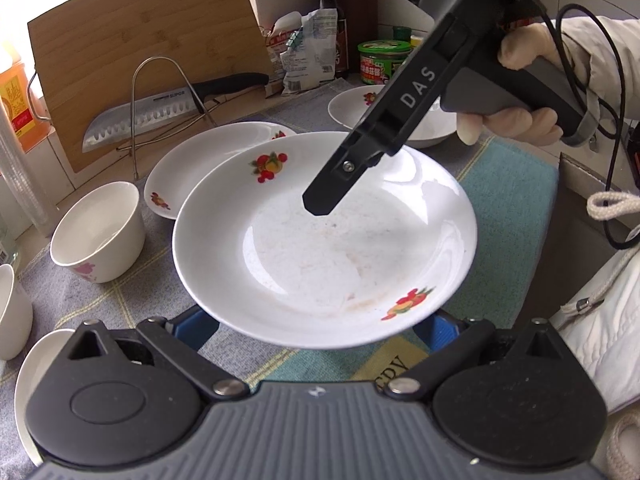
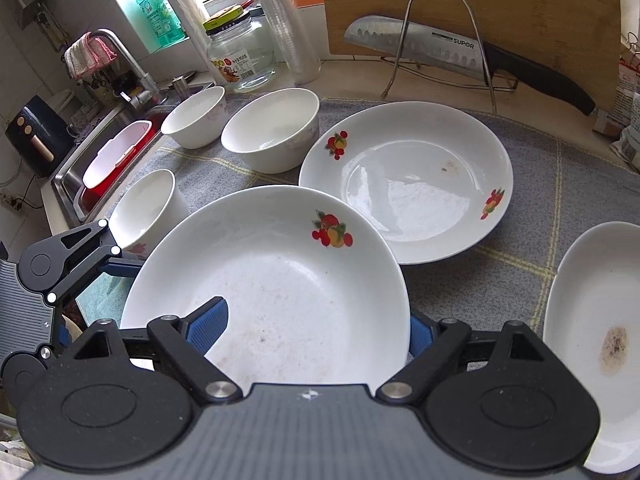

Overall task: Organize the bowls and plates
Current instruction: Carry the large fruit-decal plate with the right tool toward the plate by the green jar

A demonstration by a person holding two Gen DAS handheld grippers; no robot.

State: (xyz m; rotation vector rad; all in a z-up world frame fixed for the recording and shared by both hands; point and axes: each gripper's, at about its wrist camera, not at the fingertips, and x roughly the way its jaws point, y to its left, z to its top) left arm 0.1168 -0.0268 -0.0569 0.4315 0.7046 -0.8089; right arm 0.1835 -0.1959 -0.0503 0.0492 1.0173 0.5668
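A white plate with fruit prints (image 1: 320, 264) (image 2: 280, 288) hangs above the grey checked cloth. My right gripper (image 1: 320, 204) (image 2: 314, 332) straddles its rim, one blue pad (image 2: 208, 324) inside the dish and the other outside, shut on the plate. My left gripper (image 1: 316, 328) has its fingers spread wide below the plate, tips hidden under it; its linkage (image 2: 68, 256) shows at the left. A second fruit plate (image 1: 188, 168) (image 2: 408, 180) lies just beyond. A stained plate (image 2: 592, 340) lies to the right. Three white bowls (image 2: 272, 132) (image 2: 196, 116) (image 2: 144, 208) stand at the left.
A knife (image 1: 152, 116) (image 2: 440, 48) rests on a wire rack against a wooden cutting board (image 1: 132, 40). Bottles, jars and packets (image 1: 384, 60) line the back wall. The sink (image 2: 100, 160) lies far left. A gloved hand (image 1: 520, 120) holds the right gripper.
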